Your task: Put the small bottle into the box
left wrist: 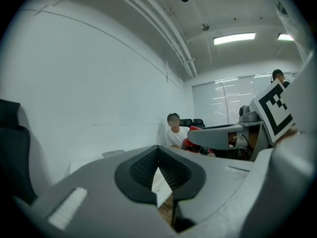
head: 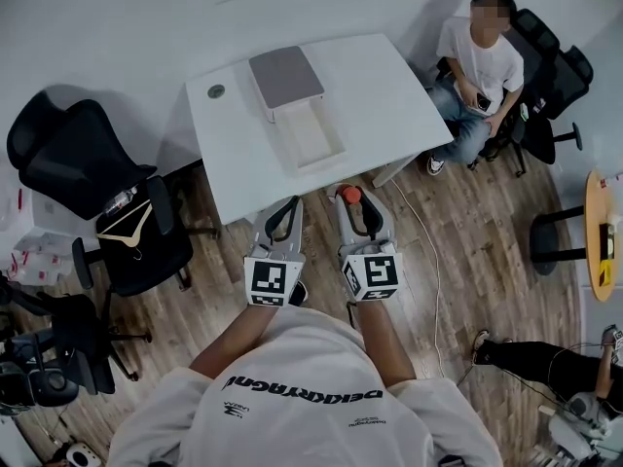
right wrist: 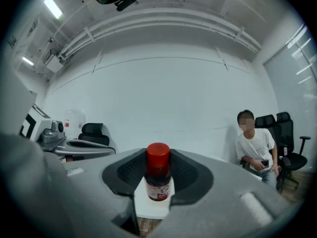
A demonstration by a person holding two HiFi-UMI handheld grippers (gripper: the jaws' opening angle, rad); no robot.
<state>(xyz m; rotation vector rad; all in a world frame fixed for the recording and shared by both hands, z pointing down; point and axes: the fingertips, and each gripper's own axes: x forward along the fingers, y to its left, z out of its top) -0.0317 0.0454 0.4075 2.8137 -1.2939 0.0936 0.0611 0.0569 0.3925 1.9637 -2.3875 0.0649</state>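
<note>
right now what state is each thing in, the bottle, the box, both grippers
small bottle: upright, red cap on, held, not yet in the box
box: open, lid laid back behind it, inside looks empty
right gripper: shut on the small bottle
left gripper: shut, nothing between its jaws

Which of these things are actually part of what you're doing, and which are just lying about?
Part of the job:
- small bottle, red-capped, gripped in the right gripper
- open box on the white table, with its grey lid at the far end

Just lying about:
- small round object on the table
- black chair
- hanger
- seated person
- yellow side table
</note>
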